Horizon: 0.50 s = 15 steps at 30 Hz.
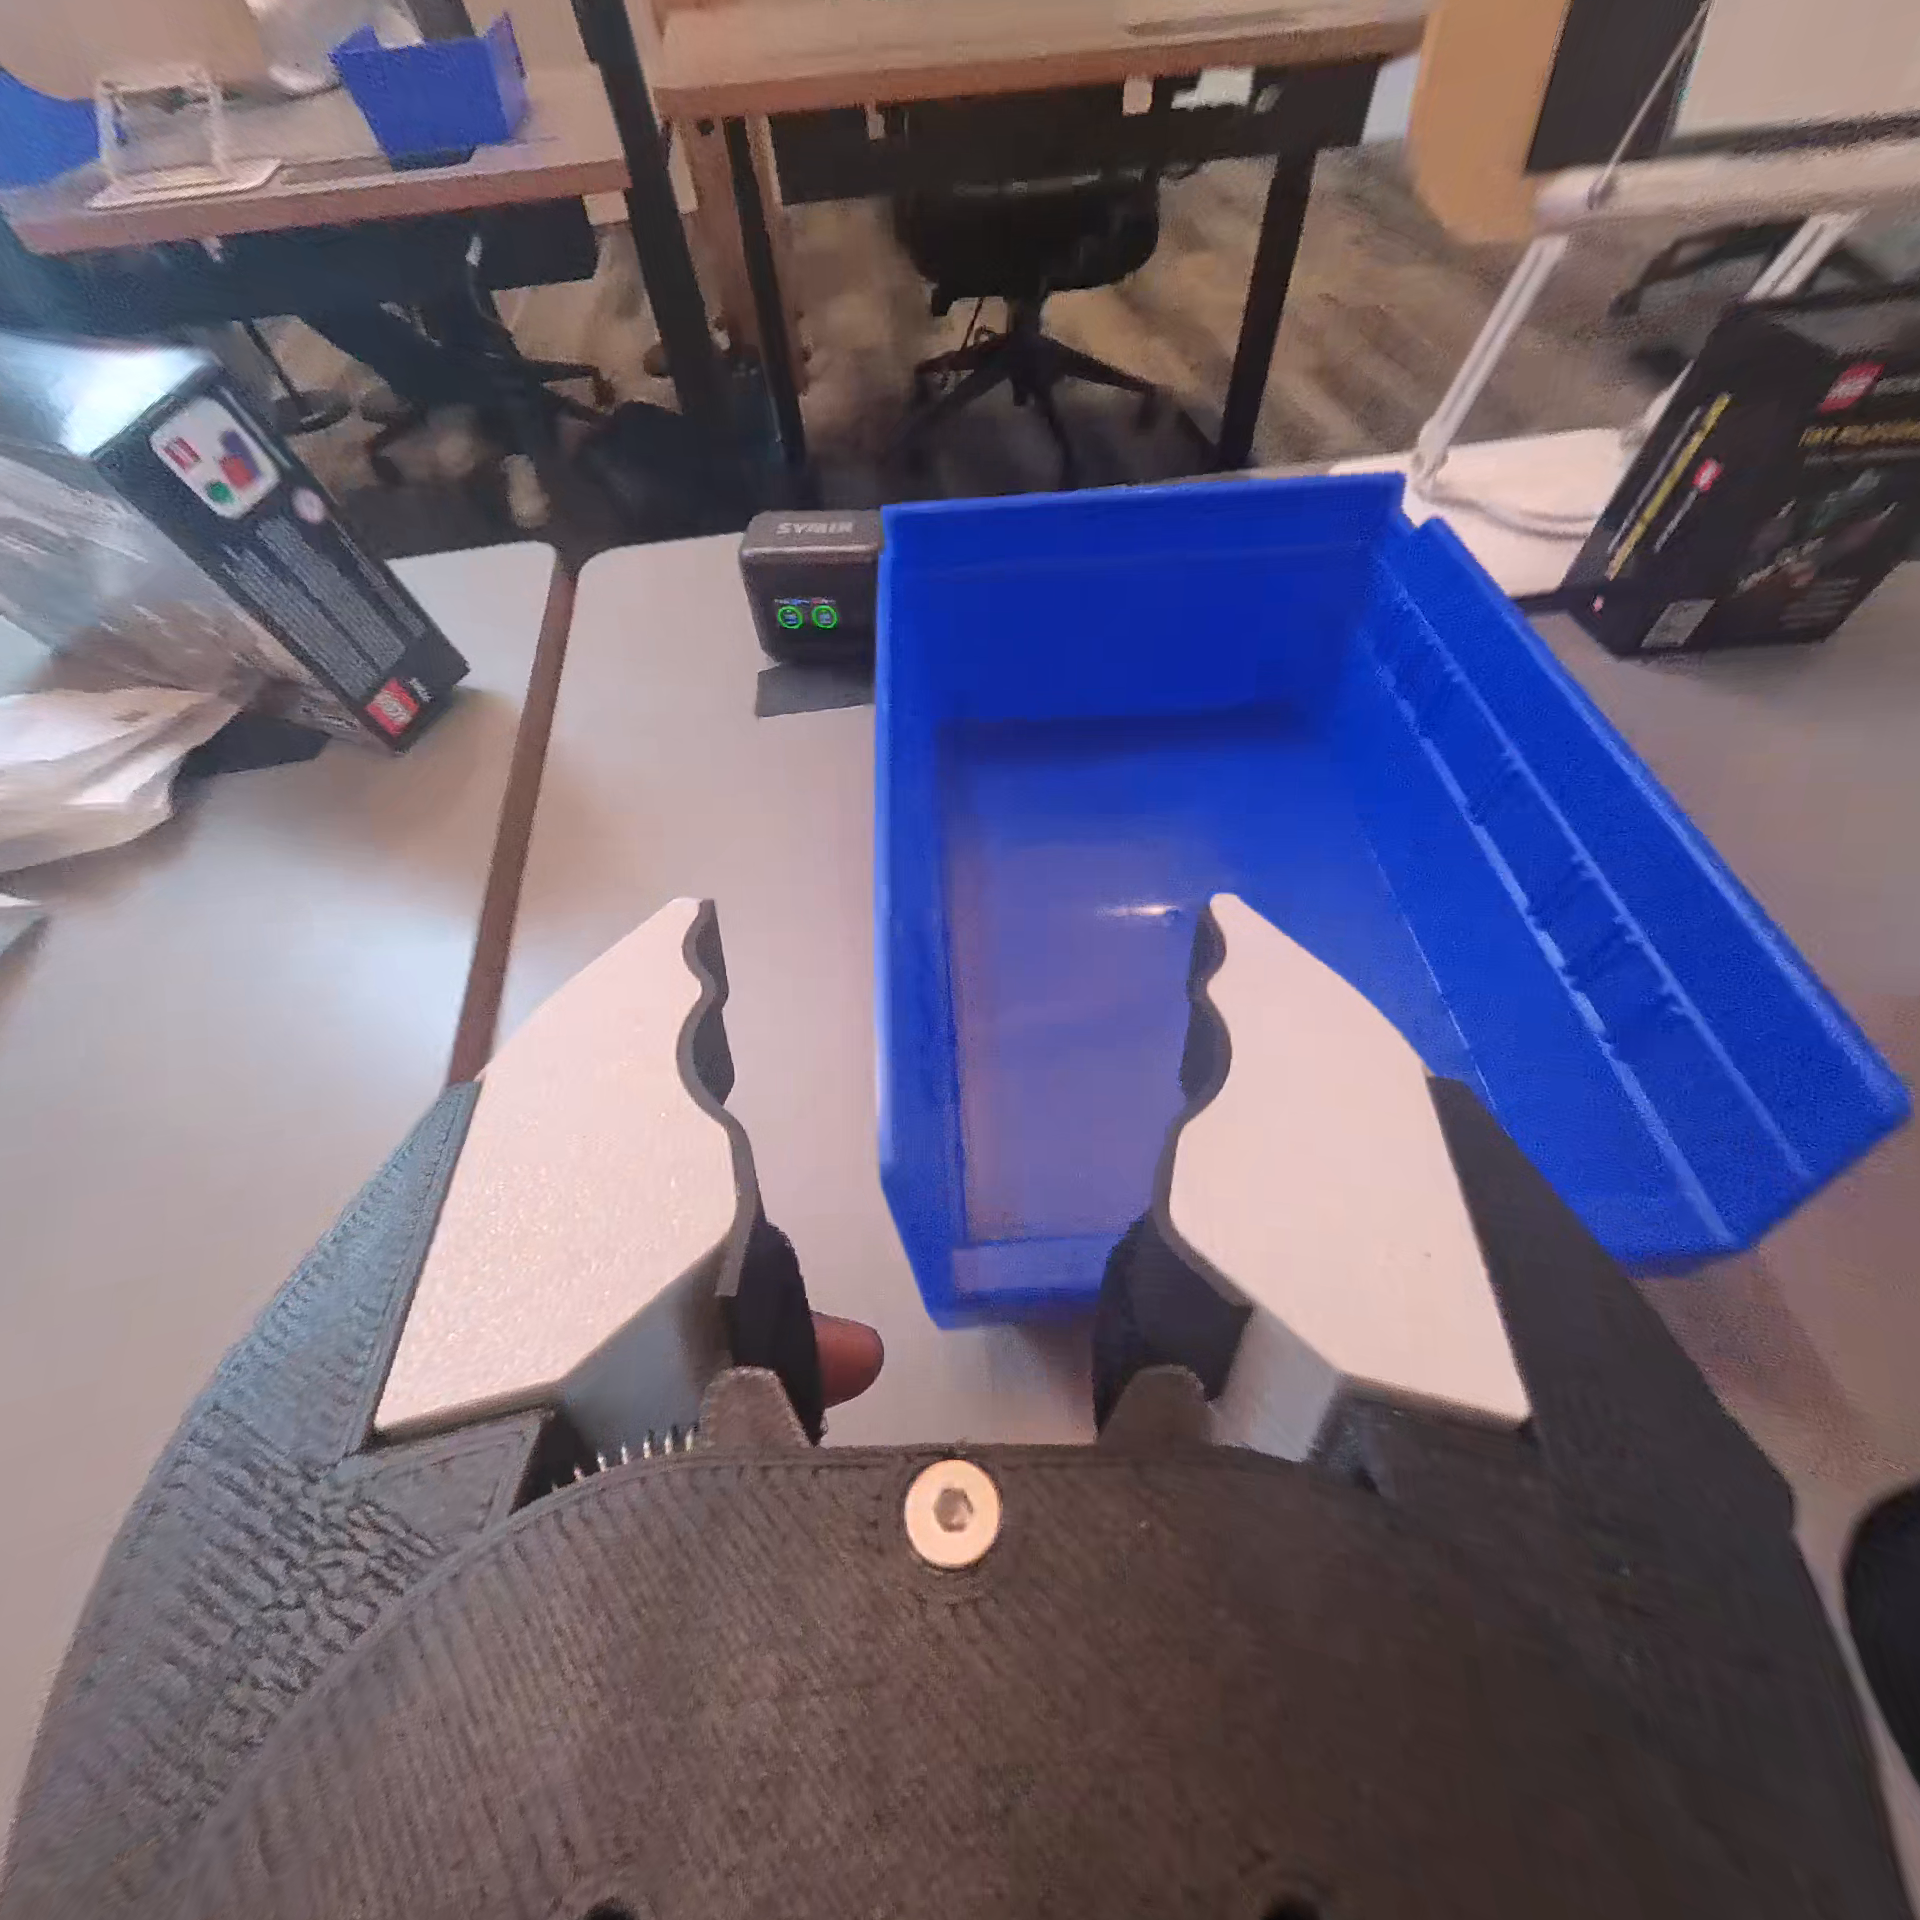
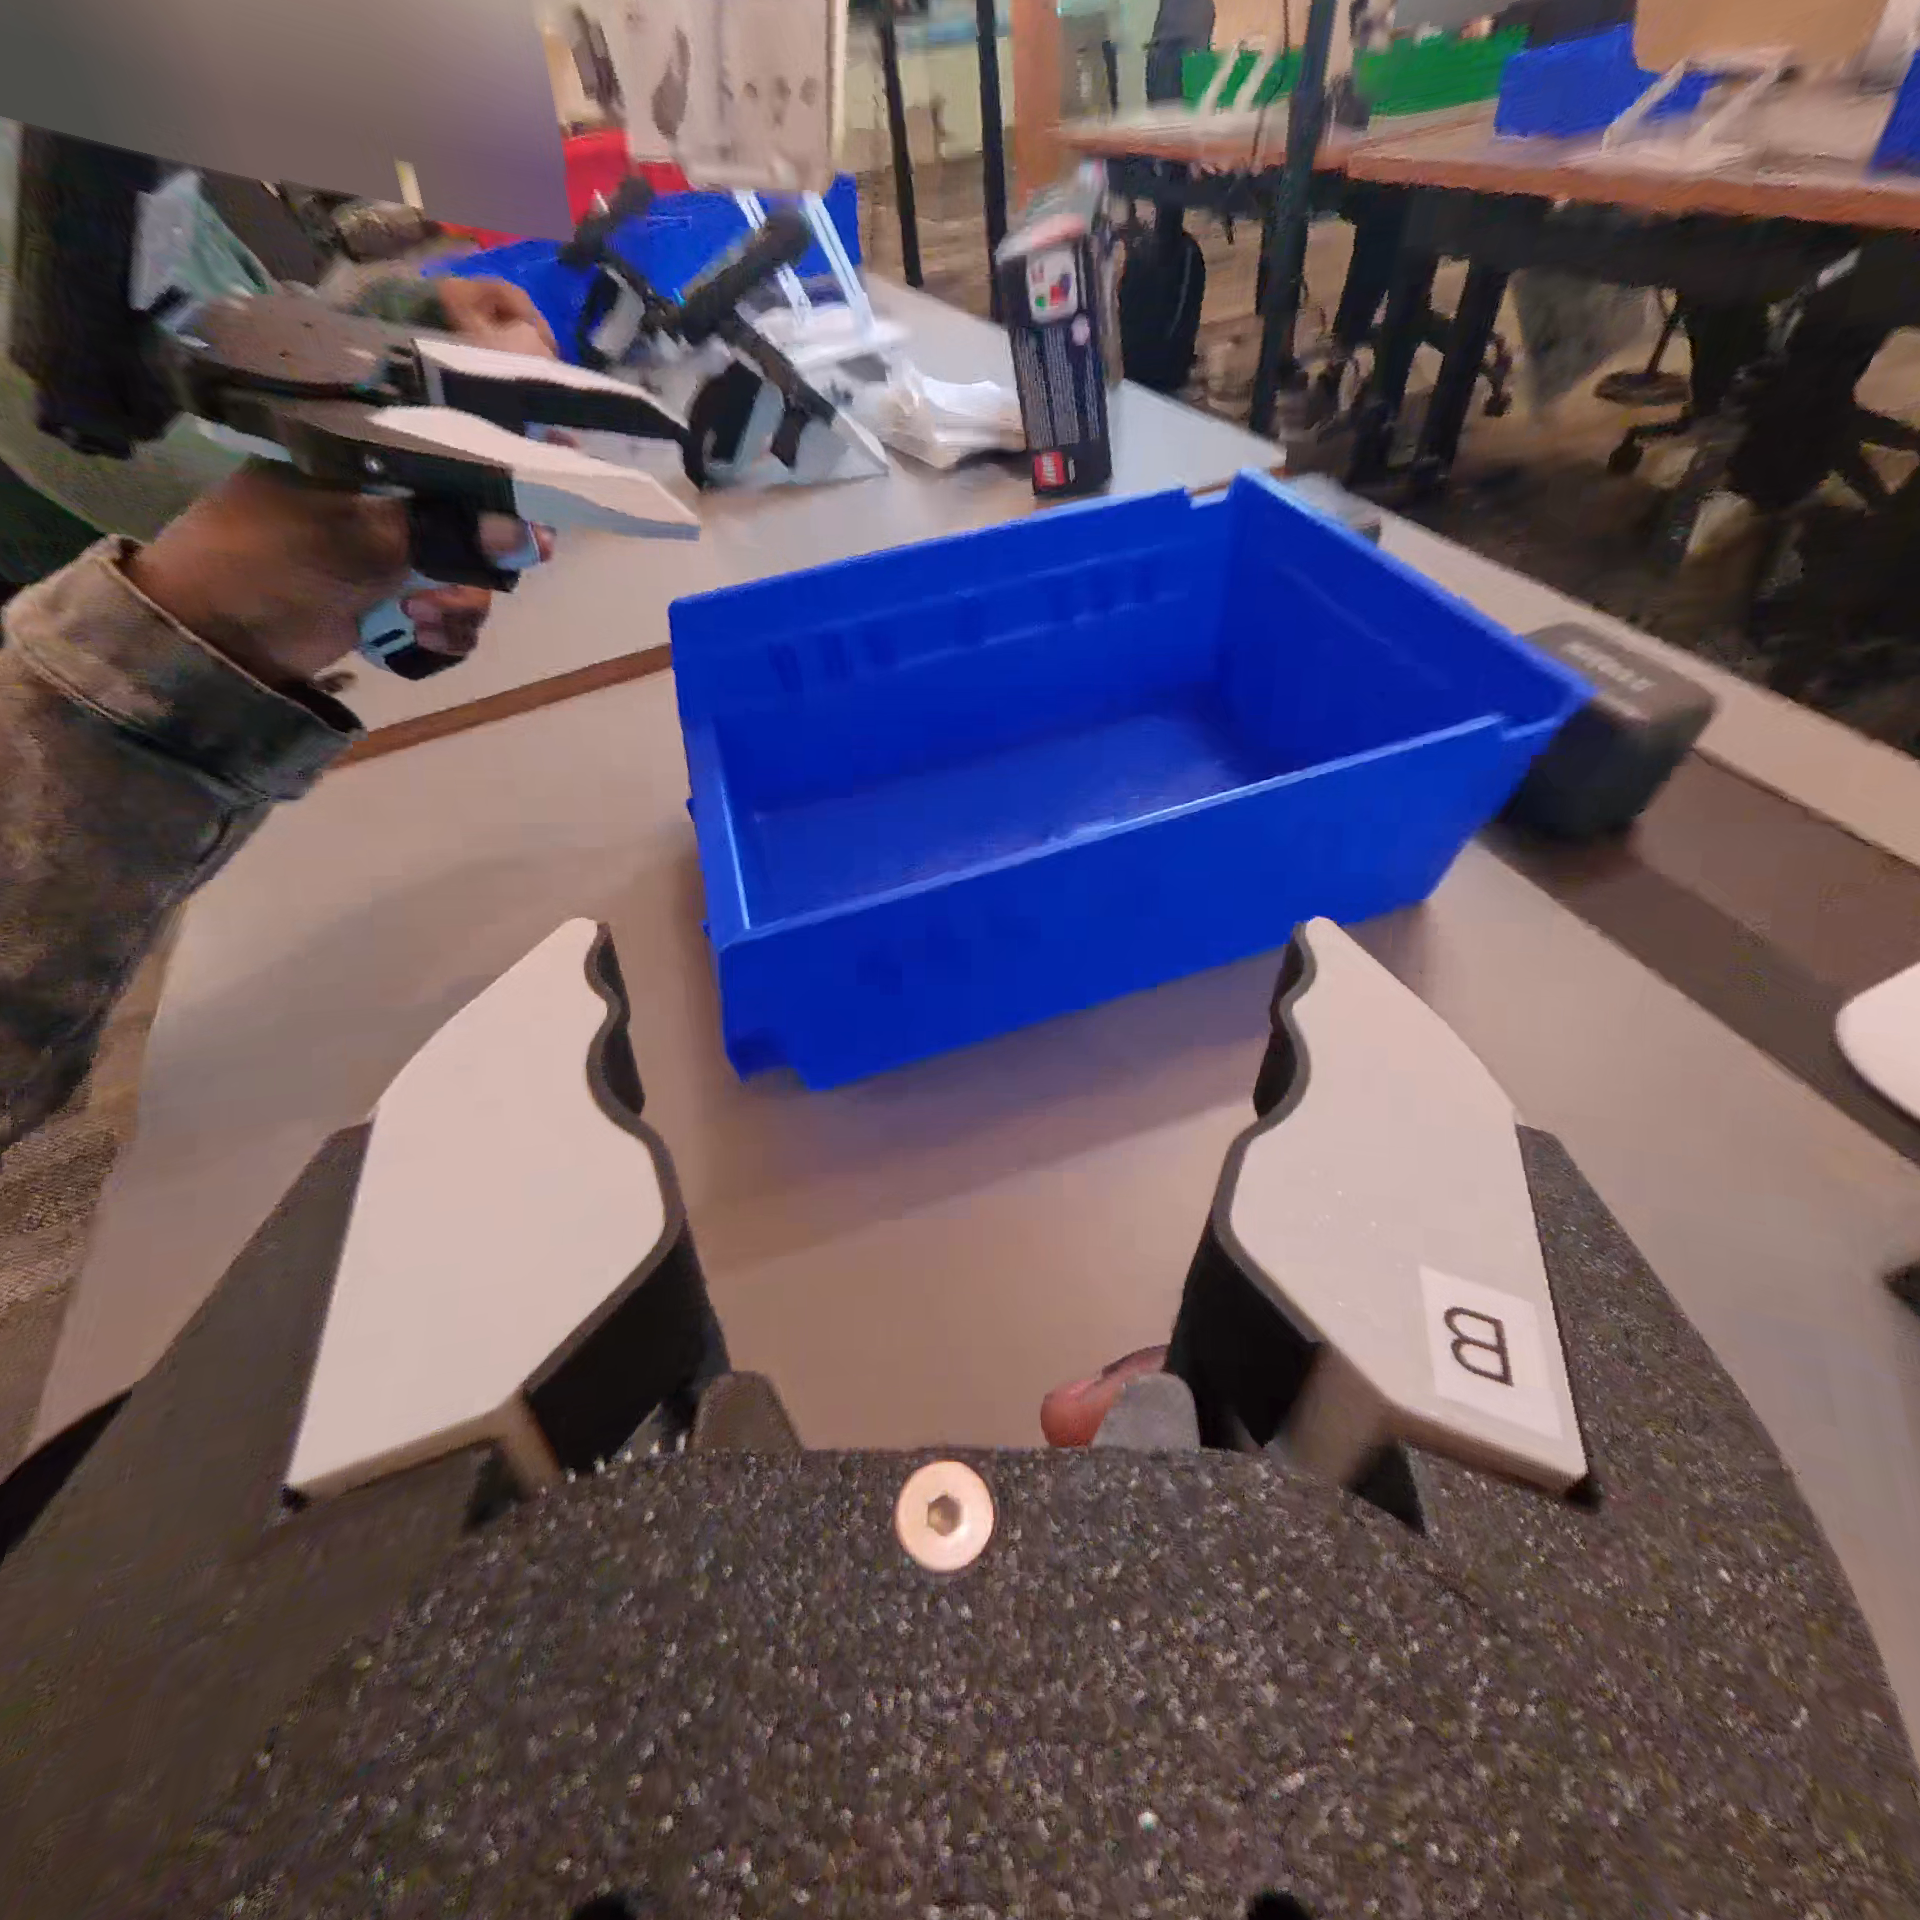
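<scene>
Left wrist view puts my left claw (image 1: pixel 956 914) half open and empty over the blue bin (image 1: pixel 1143 644), straddling its left wall; its long axis runs ahead. My right claw (image 2: pixel 945 935) gapes wide, empty, short of the bin's long side on the worktop (image 2: pixel 416 883); left is nearer.

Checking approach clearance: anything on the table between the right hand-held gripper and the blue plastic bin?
Nothing visible. Only bare grey tabletop lies between the open, empty right hand-held gripper and the near wall of the blue plastic bin. The black device sits beyond the bin's far end.

Both wrist views look down, close — sharing the blue bin (image 1: pixel 1143 644); differing sides.
</scene>
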Available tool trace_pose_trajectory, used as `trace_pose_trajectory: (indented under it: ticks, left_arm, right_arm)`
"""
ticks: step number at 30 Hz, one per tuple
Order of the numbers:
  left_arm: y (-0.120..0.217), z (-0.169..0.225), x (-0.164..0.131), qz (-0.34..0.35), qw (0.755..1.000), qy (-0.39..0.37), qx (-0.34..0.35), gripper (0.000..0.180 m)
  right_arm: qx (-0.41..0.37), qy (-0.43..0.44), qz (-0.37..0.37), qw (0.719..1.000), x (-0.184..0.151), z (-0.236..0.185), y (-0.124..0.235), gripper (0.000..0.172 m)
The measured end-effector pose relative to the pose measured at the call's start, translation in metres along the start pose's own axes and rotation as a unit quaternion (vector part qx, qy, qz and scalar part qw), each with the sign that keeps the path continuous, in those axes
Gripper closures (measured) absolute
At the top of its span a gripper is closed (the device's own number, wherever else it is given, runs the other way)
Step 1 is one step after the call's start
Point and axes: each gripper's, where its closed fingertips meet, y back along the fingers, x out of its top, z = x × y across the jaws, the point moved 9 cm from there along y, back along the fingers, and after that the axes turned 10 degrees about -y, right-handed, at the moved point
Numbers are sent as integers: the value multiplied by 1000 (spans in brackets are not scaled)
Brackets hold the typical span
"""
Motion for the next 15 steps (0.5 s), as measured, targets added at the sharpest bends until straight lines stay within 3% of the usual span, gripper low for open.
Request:
trace_pose_trajectory:
  ticks: [4, 5, 7, 8, 10, 12, 15]
  left_arm:
    - [-28, -15, -32, -17, 999, 47, -8, 105]
    - [-33, -18, -40, -27, 998, 53, -12, 112]
    - [-38, -8, -50, -23, 991, 81, -99, 142]
    - [-38, -4, -53, -21, 987, 97, -124, 146]
    - [-29, 1, -59, -19, 993, 64, -100, 166]
    - [-14, 9, -61, -31, 996, 41, -66, 167]
    - [16, 30, -66, -62, 998, -12, 5, 168]
  right_arm:
    - [-26, -26, -65, 997, -16, -18, -62, 40]
    - [-24, -41, -76, 996, -18, -19, -72, 39]
    - [-13, -78, -111, 991, -20, -19, -90, 38]
    - [4, -99, -141, 985, -22, -19, -98, 43]
    - [14, -115, -169, 979, -24, -17, -106, 51]
    - [-7, -86, -178, 980, -25, -14, -107, 74]
    - [-8, -41, -189, 981, -28, -18, -110, 88]
